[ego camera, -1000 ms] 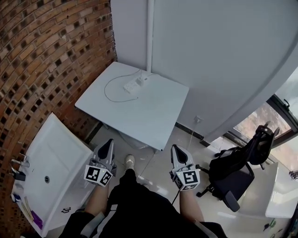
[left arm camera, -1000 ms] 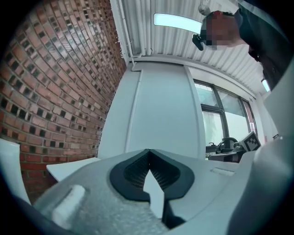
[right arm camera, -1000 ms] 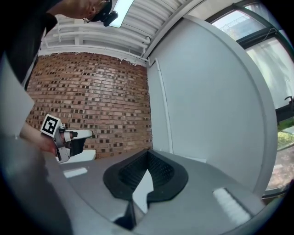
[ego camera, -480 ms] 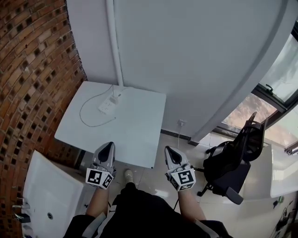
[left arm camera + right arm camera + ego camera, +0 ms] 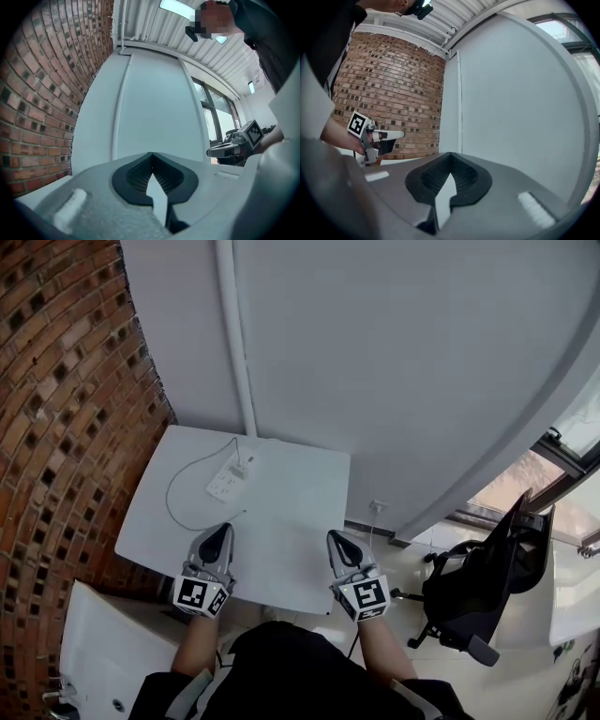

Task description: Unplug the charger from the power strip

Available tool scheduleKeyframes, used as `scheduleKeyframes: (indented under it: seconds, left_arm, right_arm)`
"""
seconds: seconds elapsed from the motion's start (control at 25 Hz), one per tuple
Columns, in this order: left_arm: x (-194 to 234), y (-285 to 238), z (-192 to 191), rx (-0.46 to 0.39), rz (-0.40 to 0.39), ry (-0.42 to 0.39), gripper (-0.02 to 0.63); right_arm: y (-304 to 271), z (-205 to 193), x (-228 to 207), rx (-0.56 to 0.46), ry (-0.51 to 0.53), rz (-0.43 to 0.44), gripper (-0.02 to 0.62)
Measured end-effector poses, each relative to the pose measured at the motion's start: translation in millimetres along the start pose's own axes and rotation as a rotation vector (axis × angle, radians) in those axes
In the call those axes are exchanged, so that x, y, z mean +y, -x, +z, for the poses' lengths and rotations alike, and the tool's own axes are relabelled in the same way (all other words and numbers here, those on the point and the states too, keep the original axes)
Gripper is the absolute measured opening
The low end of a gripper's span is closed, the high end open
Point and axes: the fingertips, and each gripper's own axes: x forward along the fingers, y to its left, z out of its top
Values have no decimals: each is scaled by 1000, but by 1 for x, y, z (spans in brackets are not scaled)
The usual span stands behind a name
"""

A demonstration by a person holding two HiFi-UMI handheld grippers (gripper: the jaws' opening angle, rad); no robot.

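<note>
A white power strip lies at the back of the white table, near the wall. A small white charger sits plugged in at its far end, and a thin white cable loops from it over the table's left half. My left gripper hovers over the table's near left part, jaws shut and empty. My right gripper hovers over the near right part, also shut and empty. Both are well short of the strip. Each gripper view looks along closed jaws at the wall.
A brick wall stands left of the table, a grey wall with a vertical white pipe behind it. A black office chair stands on the floor at right. Another white surface lies at lower left.
The view has come closer over the table. Both grippers have moved forward from in front of the table's near edge to above it. The jaws have stayed shut.
</note>
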Motion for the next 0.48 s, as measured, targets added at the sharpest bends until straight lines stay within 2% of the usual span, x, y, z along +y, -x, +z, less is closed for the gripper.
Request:
scheduleKeyframes:
  seconds: [0.16,0.48]
  left_arm:
    - [23,-7,-17,34,-27,10,2]
    - [84,3,-45,82,42,43,2]
  right_arm:
    - [-35,-7,4,26,-8,11,5]
    - [-104,-30,9,81,-34,50,5]
